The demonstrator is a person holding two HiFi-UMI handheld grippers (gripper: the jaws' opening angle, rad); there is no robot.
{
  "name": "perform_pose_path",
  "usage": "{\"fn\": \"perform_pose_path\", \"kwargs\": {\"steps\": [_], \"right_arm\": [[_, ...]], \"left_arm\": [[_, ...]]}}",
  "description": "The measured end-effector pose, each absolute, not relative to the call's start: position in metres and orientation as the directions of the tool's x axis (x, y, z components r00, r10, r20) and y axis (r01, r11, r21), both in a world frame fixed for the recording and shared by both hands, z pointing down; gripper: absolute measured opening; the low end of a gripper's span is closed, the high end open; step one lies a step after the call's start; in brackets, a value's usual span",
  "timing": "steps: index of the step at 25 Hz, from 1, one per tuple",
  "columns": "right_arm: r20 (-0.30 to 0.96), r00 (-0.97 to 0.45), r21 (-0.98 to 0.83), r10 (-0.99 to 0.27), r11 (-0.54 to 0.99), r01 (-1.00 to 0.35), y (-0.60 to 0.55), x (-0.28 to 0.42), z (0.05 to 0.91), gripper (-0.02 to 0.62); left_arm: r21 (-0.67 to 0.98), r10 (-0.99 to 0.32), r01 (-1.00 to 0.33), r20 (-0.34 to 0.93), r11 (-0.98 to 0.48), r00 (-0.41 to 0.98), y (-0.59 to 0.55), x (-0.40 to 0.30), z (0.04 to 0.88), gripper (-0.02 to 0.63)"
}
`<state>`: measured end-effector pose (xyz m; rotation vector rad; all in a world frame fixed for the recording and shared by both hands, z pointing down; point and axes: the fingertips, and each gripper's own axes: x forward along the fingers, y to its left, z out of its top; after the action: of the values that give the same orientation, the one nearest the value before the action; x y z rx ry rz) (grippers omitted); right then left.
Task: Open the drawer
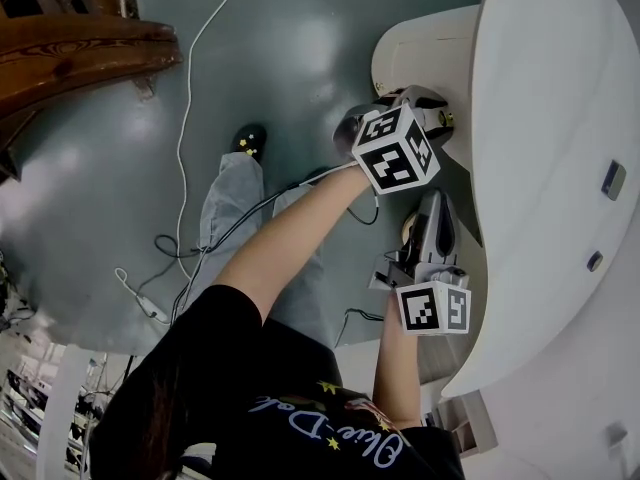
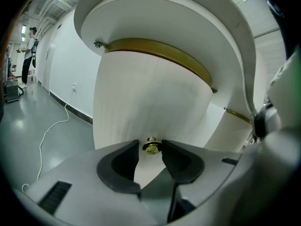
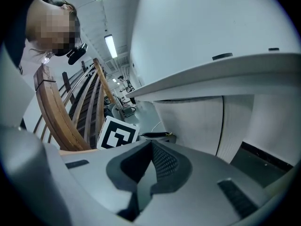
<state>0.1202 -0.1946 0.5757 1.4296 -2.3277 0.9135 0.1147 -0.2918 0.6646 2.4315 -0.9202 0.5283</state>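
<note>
**One small round brass knob (image 2: 151,148) in the left gripper (image 2: 150,143)**

The left gripper is holding the knob at its tips. Its jaws are standing only a little apart and are pressing the knob from both sides. The knob is sitting low on the white curved drawer front (image 2: 150,93), which is lying under the white rounded table top (image 1: 560,118), below a brass-coloured band (image 2: 160,51). The right gripper (image 3: 151,147) is hovering near the left one, its jaws closed together on nothing.
</note>
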Motion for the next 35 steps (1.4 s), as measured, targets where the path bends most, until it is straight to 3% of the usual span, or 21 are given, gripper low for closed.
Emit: {"fn": "perform_pose_path", "kwargs": {"steps": [5,35], "right_arm": [[0.526,-0.475,-0.375,-0.705,0.31,-0.874,-0.194,0.121,0.579,-0.002],[0.489,-0.474,-0.38,-0.732,0.31,-0.872,-0.182,0.089,0.562,-0.002]], "left_arm": [[0.293,-0.514,-0.692,0.496,-0.66,0.7,-0.289,0.115,0.664,0.117],[0.295,-0.445,-0.655,0.539,-0.695,0.715,-0.257,0.09,0.666,0.11]]}}
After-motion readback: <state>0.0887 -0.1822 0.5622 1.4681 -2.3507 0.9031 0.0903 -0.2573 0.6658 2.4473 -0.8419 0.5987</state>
